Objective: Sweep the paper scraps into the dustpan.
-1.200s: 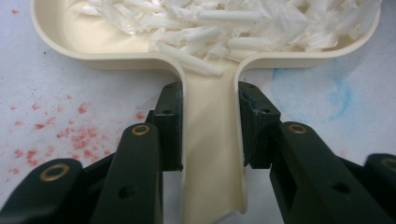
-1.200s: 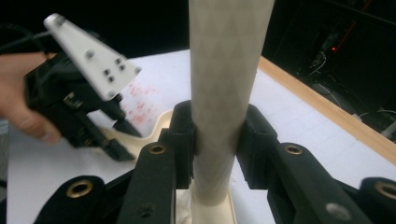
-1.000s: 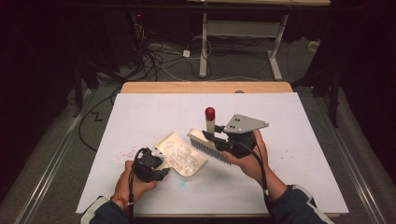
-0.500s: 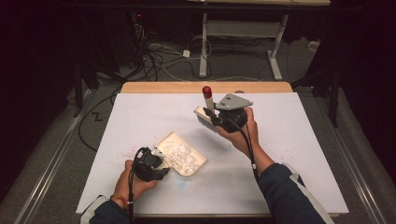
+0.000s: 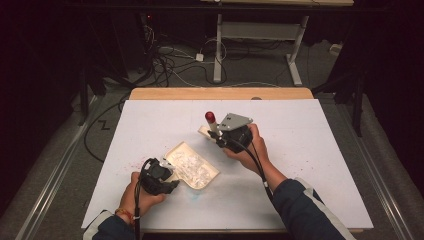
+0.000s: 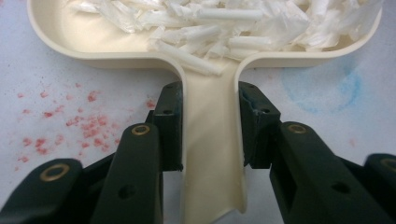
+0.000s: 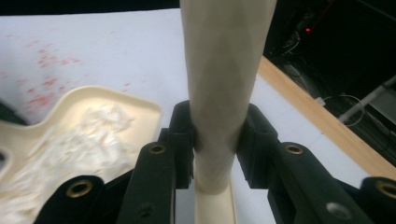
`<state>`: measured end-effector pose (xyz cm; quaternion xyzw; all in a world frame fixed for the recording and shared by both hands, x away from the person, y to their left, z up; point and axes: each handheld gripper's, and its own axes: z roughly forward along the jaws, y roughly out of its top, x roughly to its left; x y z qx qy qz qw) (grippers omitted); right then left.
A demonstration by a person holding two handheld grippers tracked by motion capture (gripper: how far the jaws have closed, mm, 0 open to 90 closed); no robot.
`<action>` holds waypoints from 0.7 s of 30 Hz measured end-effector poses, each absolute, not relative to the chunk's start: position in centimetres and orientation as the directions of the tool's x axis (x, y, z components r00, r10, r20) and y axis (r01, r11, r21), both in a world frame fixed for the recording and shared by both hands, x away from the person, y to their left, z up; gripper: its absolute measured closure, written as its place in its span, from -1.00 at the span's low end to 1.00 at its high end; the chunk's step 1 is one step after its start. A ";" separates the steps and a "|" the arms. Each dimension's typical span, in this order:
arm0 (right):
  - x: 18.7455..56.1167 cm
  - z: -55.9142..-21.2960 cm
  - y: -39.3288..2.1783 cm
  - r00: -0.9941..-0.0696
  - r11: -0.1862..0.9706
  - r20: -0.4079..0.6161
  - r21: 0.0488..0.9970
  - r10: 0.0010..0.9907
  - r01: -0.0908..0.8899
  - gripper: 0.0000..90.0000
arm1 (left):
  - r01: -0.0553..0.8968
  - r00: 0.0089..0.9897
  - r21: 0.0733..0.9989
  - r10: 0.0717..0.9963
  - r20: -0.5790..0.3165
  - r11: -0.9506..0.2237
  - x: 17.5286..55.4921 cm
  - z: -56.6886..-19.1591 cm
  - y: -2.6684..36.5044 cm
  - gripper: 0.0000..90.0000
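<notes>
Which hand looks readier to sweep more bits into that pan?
Probably the right. Its gripper is shut on the brush, free above the table, beside the dustpan. The left gripper is clamped on the dustpan's handle, keeping it on the table.

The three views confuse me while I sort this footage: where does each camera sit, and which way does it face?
High view: above the person's side, looking forward and down at the white table; forearms, both hands.
Left gripper view: on the left gripper, jaws clamped on the cream plastic dustpan holding white shreds.
Right gripper view: on the right gripper, jaws clamped on the cream brush handle.
Shared: the dustpan in all three.
</notes>
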<state>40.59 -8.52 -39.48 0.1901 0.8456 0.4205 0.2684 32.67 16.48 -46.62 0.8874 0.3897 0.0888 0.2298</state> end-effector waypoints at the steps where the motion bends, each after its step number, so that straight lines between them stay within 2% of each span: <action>1: 40.0 -39.5 -8.4 -0.792 0.580 -0.295 0.810 0.534 0.088 0.57 | 0.650 0.681 0.477 0.732 -0.020 -0.591 32.6 -46.6 16.5 0.40; 12: 34.9 -38.6 -7.9 -0.888 0.537 -0.201 0.842 0.413 0.059 0.58 | 0.640 0.684 0.485 0.729 -0.005 -0.597 32.5 -46.5 16.5 0.40; 21: 33.0 -36.8 -10.3 -0.888 0.490 -0.173 0.869 0.425 0.065 0.58 | 0.639 0.686 0.481 0.728 -0.003 -0.600 32.3 -46.5 16.5 0.40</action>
